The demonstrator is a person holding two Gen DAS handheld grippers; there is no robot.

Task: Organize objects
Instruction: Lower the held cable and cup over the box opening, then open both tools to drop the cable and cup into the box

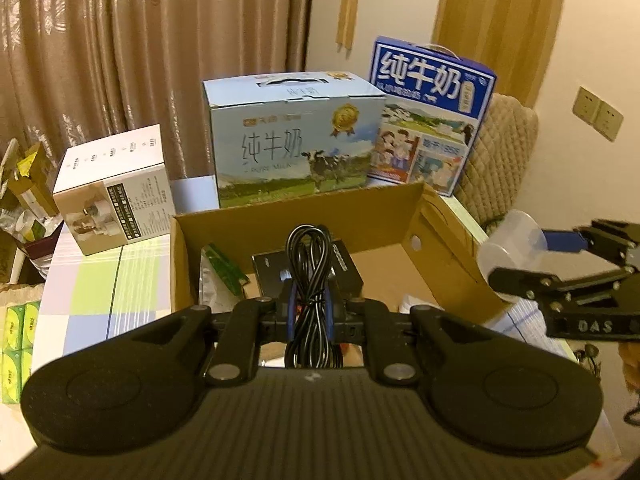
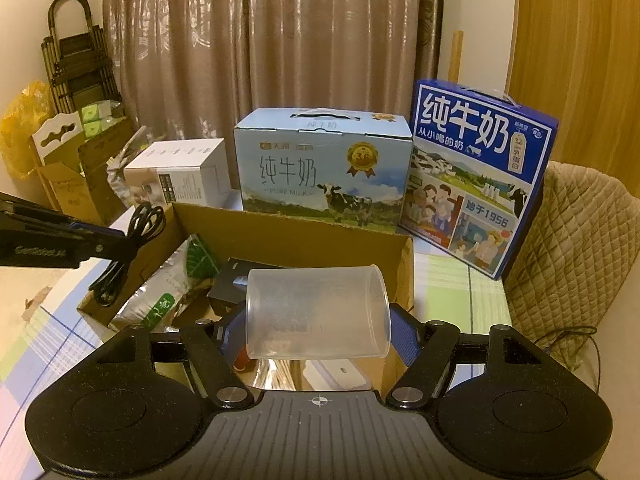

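We hold two items over the open carton (image 2: 296, 236): left gripper (image 1: 311, 304) clamps a coiled cable (image 1: 310, 264), right gripper (image 2: 318, 320) a sideways plastic cup (image 2: 318, 312). Next, we judge, lower and release both inside.

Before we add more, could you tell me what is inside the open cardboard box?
Inside the cardboard box lie a silver-green foil pouch and a black box. The held cup and cable cover the rest.
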